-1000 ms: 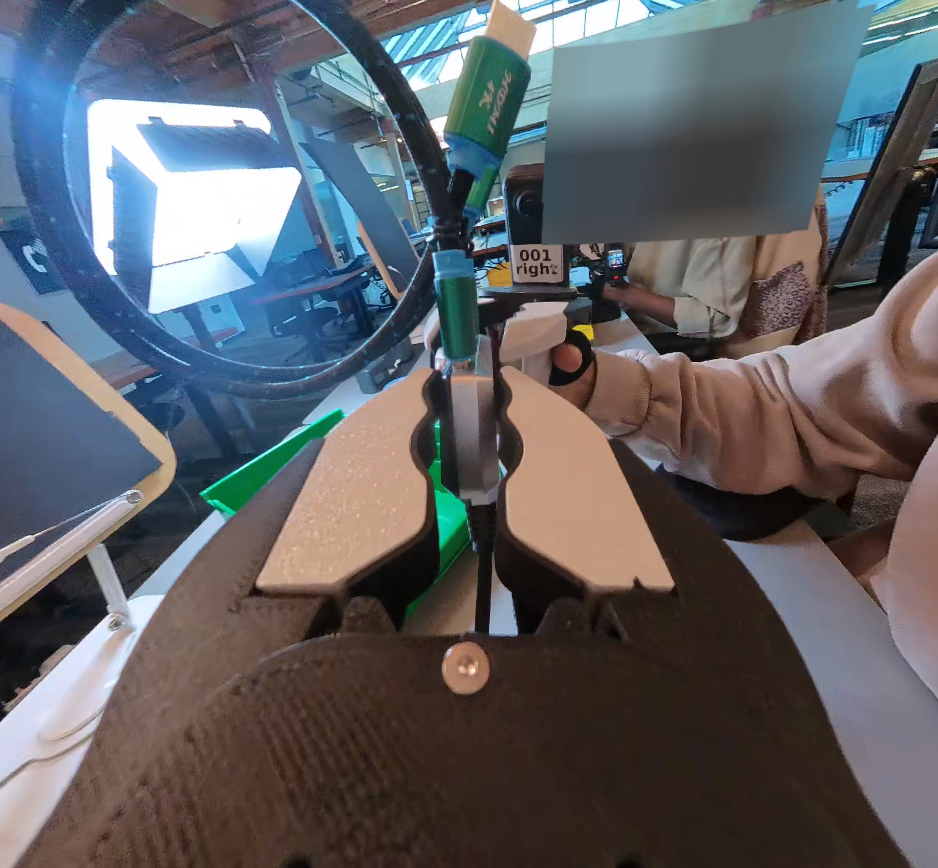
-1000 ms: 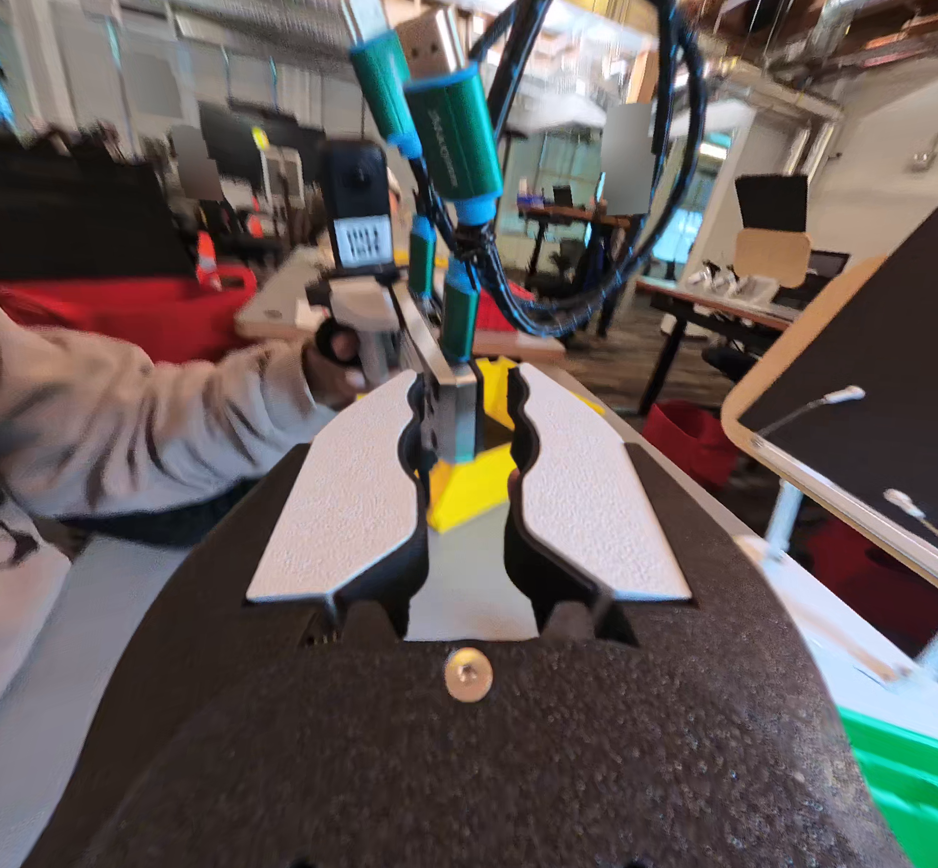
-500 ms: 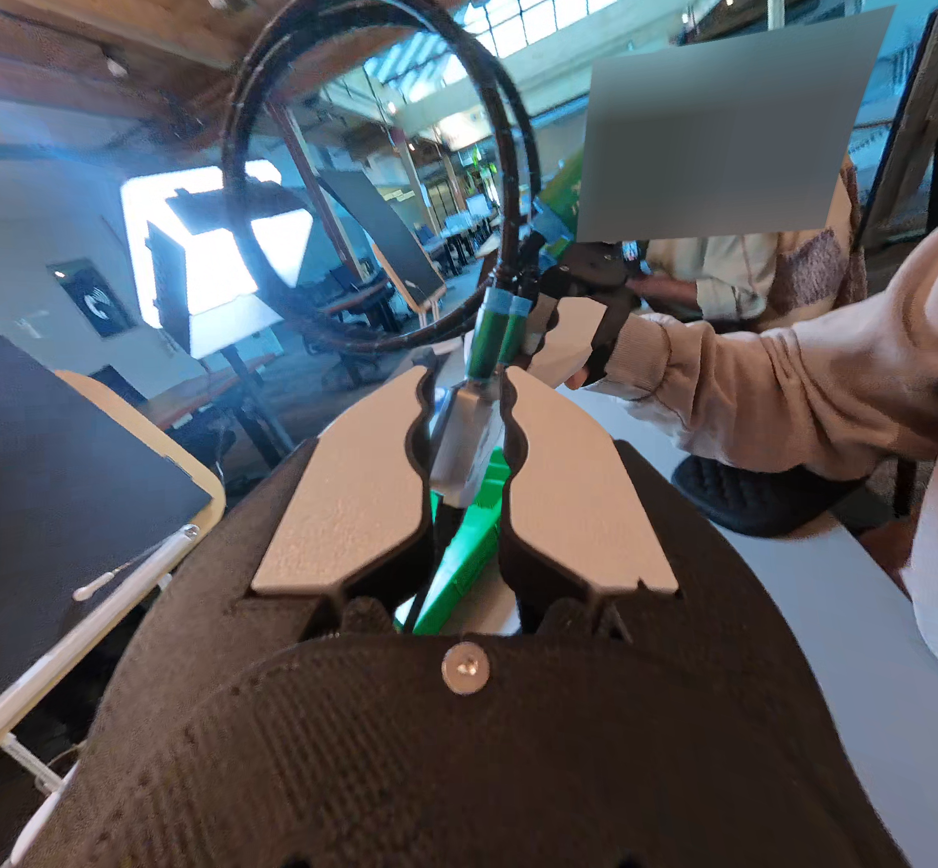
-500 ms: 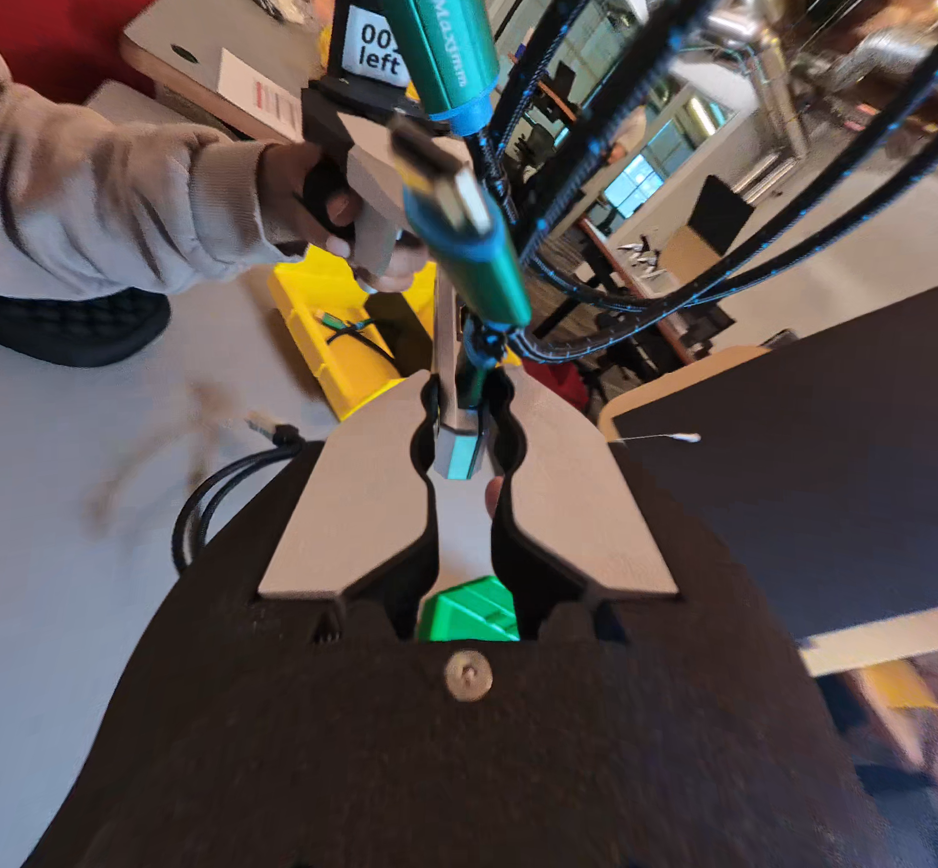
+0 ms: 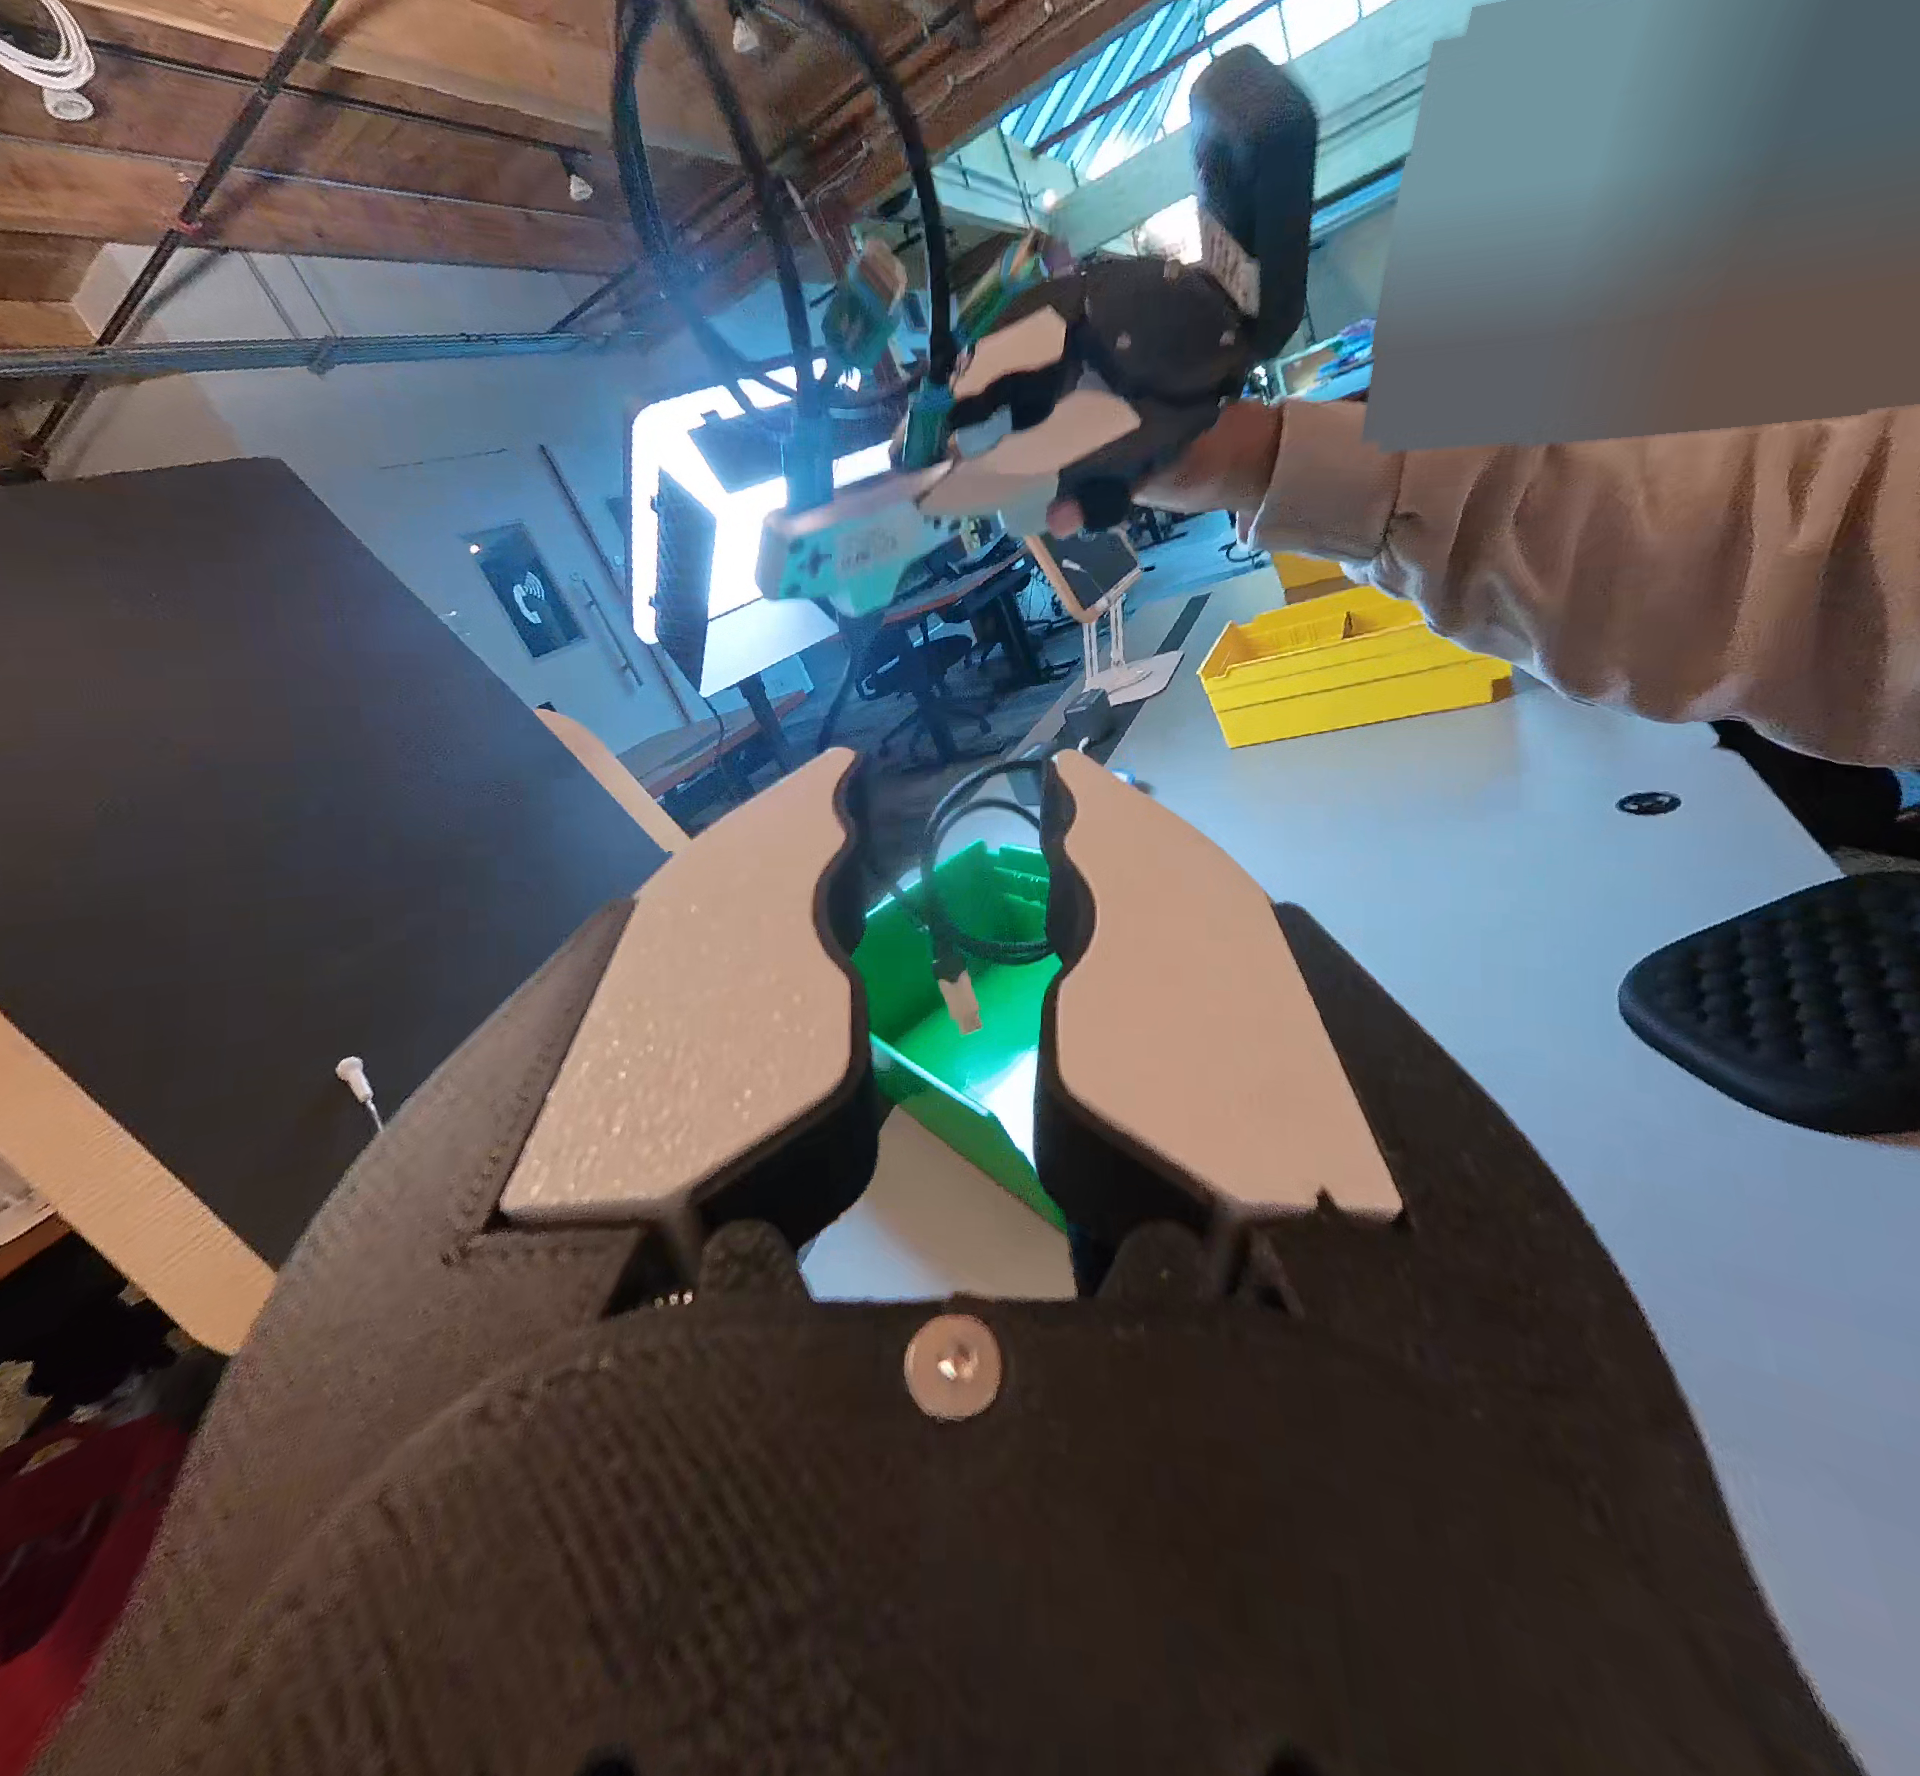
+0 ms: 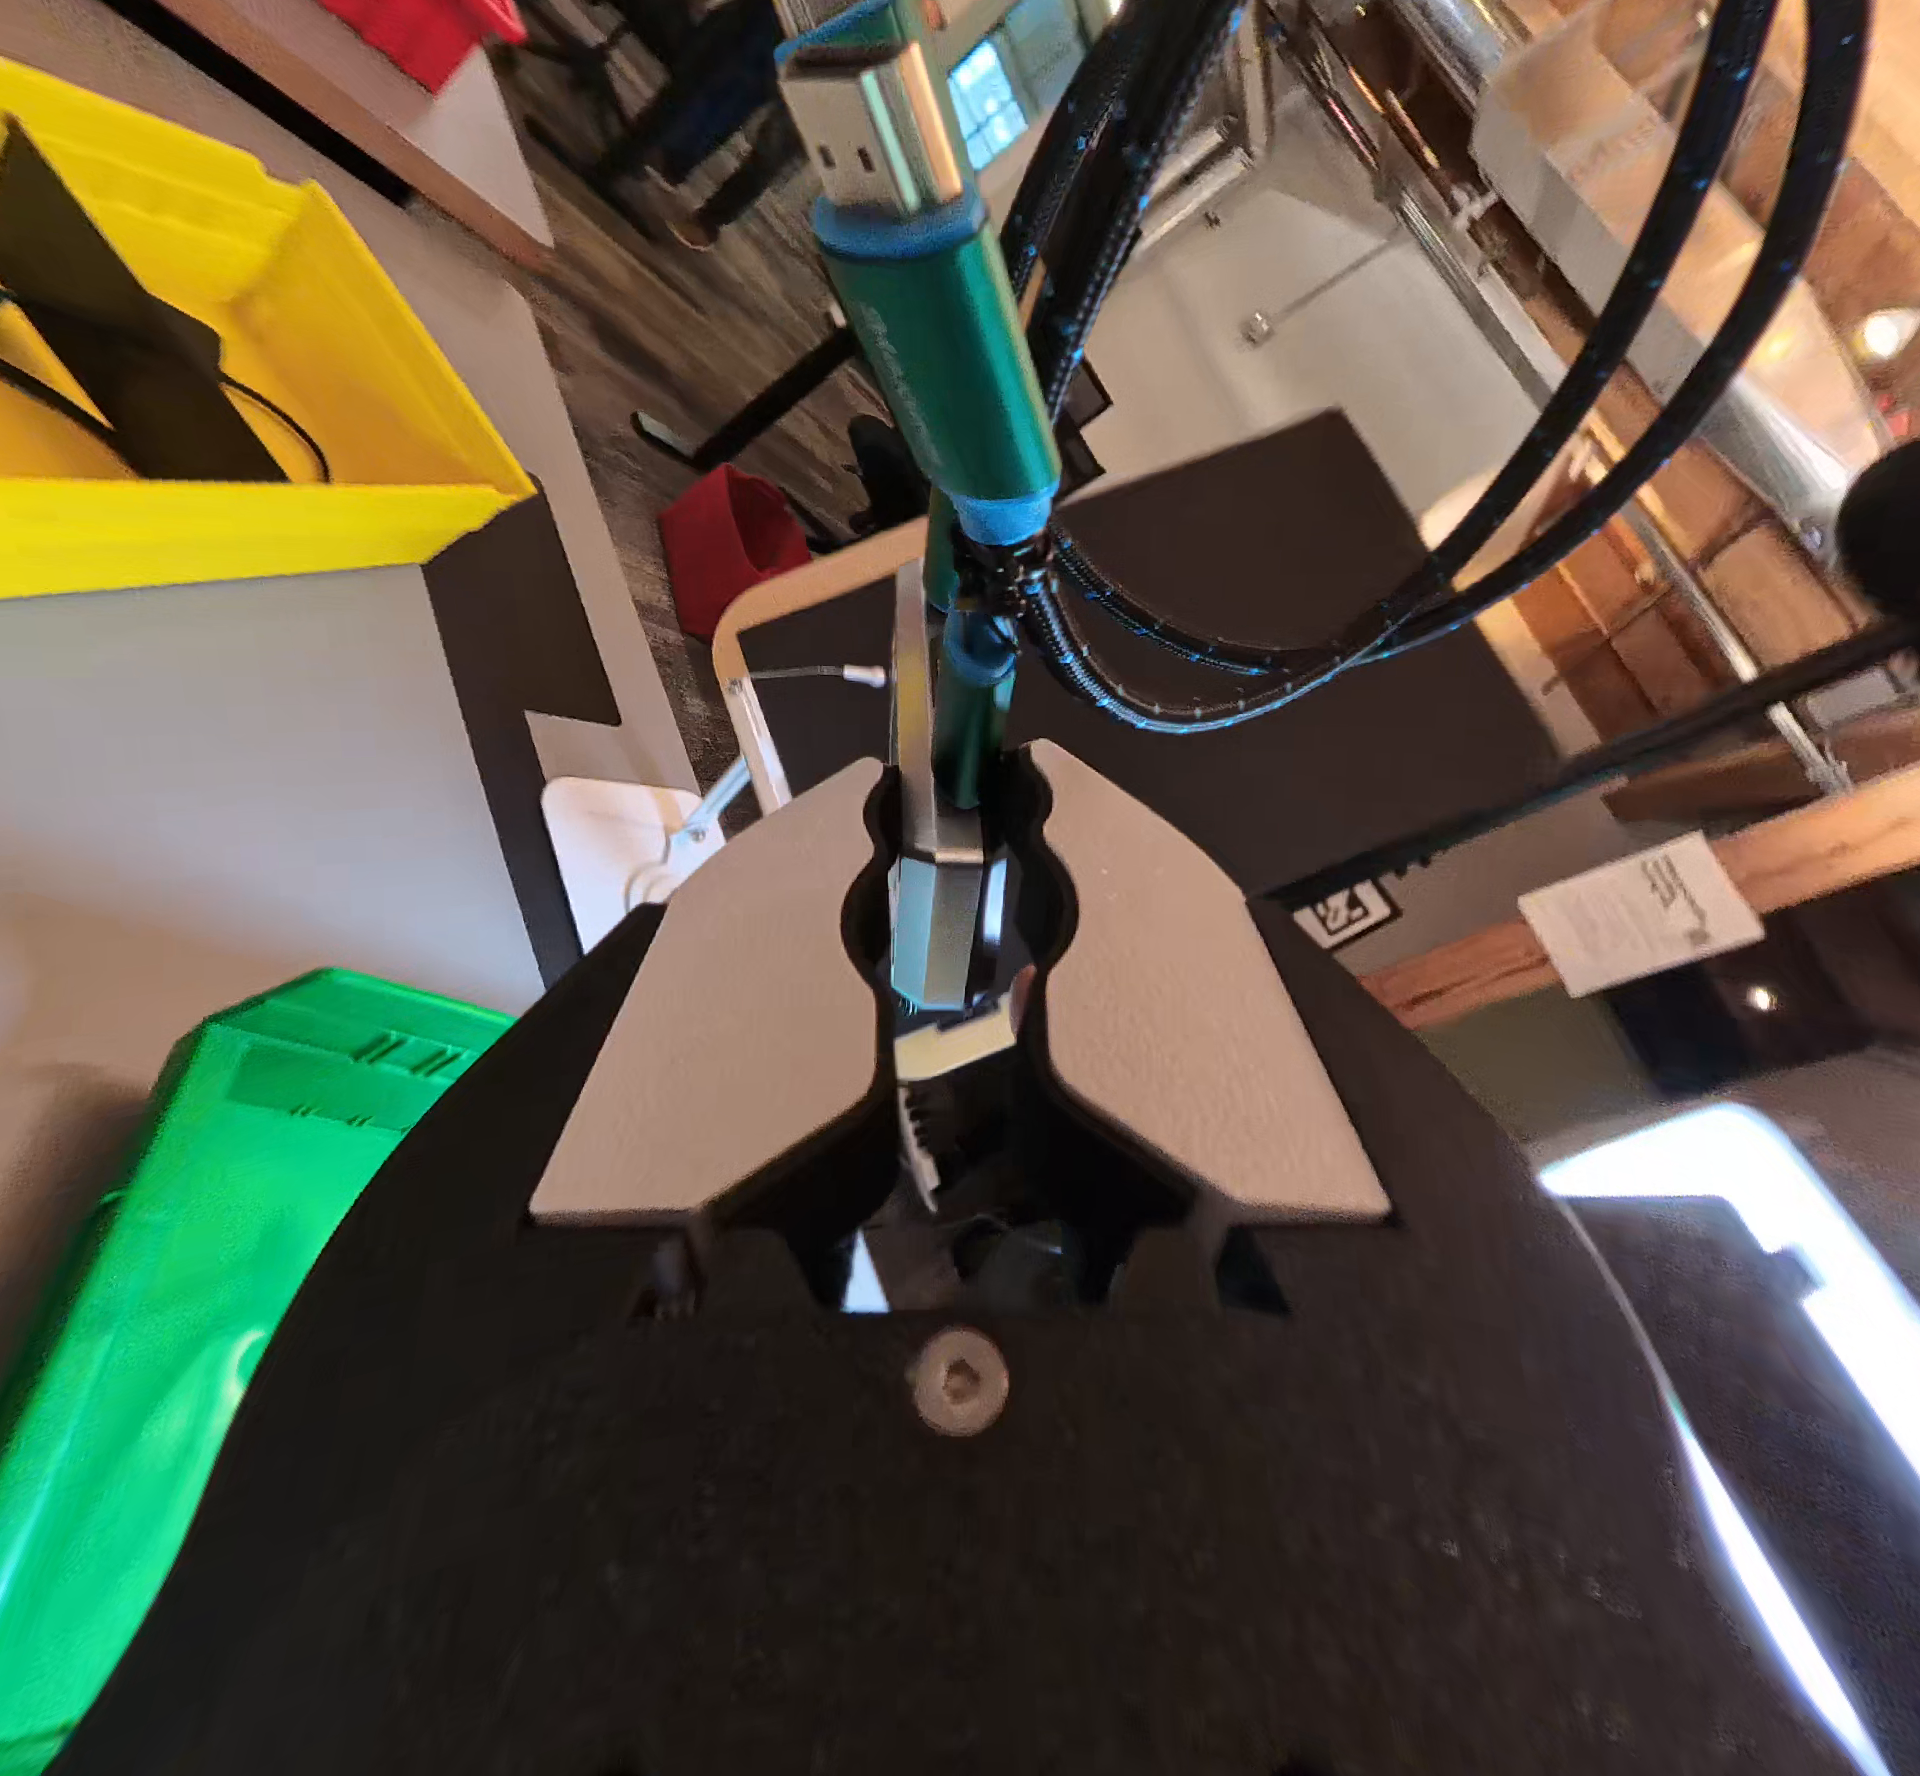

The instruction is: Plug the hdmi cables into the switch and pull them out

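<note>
My right gripper (image 6: 956, 765) is shut on the silver HDMI switch (image 6: 935, 916) and holds it up in the air. A green HDMI plug (image 6: 971, 729) sits in the switch's far end. A second green plug (image 6: 935, 355) sticks up free, its metal tip bare. The black braided cables (image 6: 1455, 500) loop off to the right. My left gripper (image 5: 948, 770) is open and empty above a green bin (image 5: 935, 1092). In the left wrist view the right gripper (image 5: 997, 422) shows higher up with the switch (image 5: 842, 552) and the cable loop (image 5: 769, 168).
A black cable (image 5: 977, 905) lies in the green bin. A yellow bin (image 5: 1340, 677) stands farther back on the white table (image 5: 1455, 947). A black board (image 5: 260, 791) stands at the left. A person's sleeve (image 5: 1610, 563) reaches in from the right. Across from one pair of fingers to the other is roughly 25 cm.
My left gripper has let go of the switch, opened and dropped away over the green bin. My right gripper alone holds the switch and has swung it upward.
</note>
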The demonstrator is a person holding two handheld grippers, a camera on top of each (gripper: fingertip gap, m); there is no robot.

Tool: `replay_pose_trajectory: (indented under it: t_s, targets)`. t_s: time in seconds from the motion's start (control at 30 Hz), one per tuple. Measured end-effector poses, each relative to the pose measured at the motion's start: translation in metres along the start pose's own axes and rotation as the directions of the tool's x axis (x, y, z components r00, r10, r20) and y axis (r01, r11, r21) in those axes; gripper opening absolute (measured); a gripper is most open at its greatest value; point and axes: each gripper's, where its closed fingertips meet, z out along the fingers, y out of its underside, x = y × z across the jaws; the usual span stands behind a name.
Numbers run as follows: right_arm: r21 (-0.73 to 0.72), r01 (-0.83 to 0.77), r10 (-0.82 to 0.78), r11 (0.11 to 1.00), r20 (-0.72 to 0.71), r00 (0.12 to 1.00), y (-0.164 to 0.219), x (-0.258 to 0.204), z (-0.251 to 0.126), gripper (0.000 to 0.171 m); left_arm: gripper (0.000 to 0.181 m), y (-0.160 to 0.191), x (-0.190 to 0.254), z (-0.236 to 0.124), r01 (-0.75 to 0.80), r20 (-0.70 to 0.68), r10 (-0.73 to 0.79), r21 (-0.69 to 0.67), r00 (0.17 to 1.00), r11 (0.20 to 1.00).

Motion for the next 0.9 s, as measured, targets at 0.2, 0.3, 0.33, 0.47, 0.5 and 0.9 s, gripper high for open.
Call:
replay_pose_trajectory:
  t_s: [0.2,0.3,0.33,0.47,0.5,0.9]
  targets:
    - [-0.249,-0.163,0.169,0.955,0.001,0.986,0.168,-0.071,0.021,0.019,0.032,0.018,-0.005,0.004,-0.025,0.018,0.026,-0.068,0.999,0.997]
    - [-0.544,0.017,0.043,0.839,0.099,0.994,0.259,-0.113,0.015,0.020,0.032,0.028,-0.009,0.007,-0.018,0.021,0.020,-0.095,1.000,0.995]
    - [-0.630,0.125,-0.029,0.767,0.160,0.987,0.284,-0.124,0.010,0.020,0.032,0.033,-0.010,0.009,-0.011,0.021,0.014,-0.103,1.000,0.995]
    - [-0.719,0.288,-0.023,0.632,0.354,0.935,0.315,-0.153,0.007,0.024,0.033,0.053,-0.012,0.015,0.004,0.015,-0.002,-0.156,1.000,0.988]
    - [-0.731,0.318,0.021,0.603,0.413,0.911,0.317,-0.161,0.003,0.028,0.034,0.057,-0.012,0.016,0.001,0.014,0.001,-0.173,1.000,0.985]
    - [-0.670,0.054,0.269,0.741,0.369,0.889,0.199,-0.145,-0.047,0.047,0.036,0.107,-0.075,-0.036,-0.005,0.221,0.129,-0.487,0.967,0.873]
